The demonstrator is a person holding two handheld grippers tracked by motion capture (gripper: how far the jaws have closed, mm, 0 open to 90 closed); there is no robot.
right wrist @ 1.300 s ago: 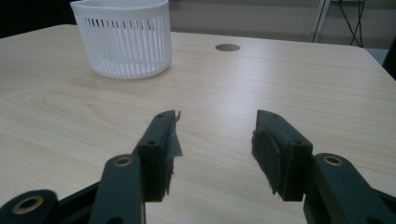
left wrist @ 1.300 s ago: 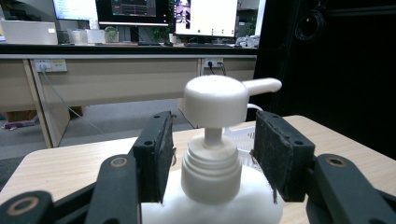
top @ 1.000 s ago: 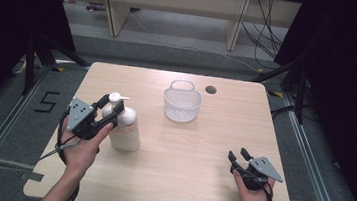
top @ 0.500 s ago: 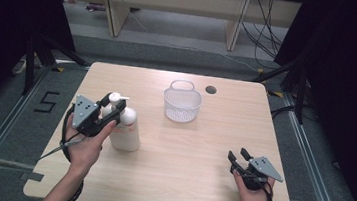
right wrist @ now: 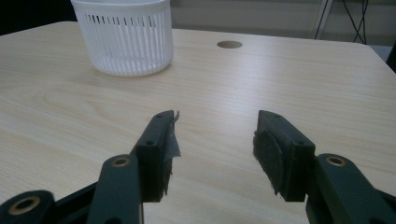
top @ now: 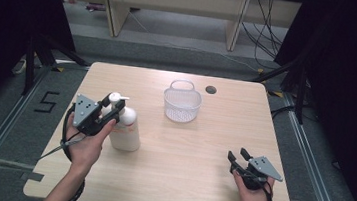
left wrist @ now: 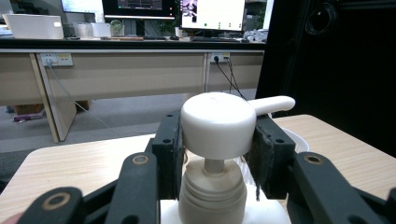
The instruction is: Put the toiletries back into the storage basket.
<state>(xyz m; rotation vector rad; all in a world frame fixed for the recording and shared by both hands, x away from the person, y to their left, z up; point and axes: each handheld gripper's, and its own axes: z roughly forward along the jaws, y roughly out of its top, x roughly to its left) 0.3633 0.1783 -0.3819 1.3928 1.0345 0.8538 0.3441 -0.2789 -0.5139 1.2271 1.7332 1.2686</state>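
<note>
White pump bottle (top: pixel 124 129) upright on left part of wooden surface (top: pixel 193 182), pump head (left wrist: pixel 218 123) clamped between left gripper (top: pixel 107 113) fingers (left wrist: pixel 168 154), just closed in on both sides. Near right front corner, right gripper (top: pixel 236 155) low, fingers (right wrist: pixel 161 149) spread wide, holding nothing. White mesh basket (top: pixel 182 102) farther back, well apart.

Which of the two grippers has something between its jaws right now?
The left gripper: its jaws have just been closing on the white pump bottle. The right gripper stands open over bare table.
</note>
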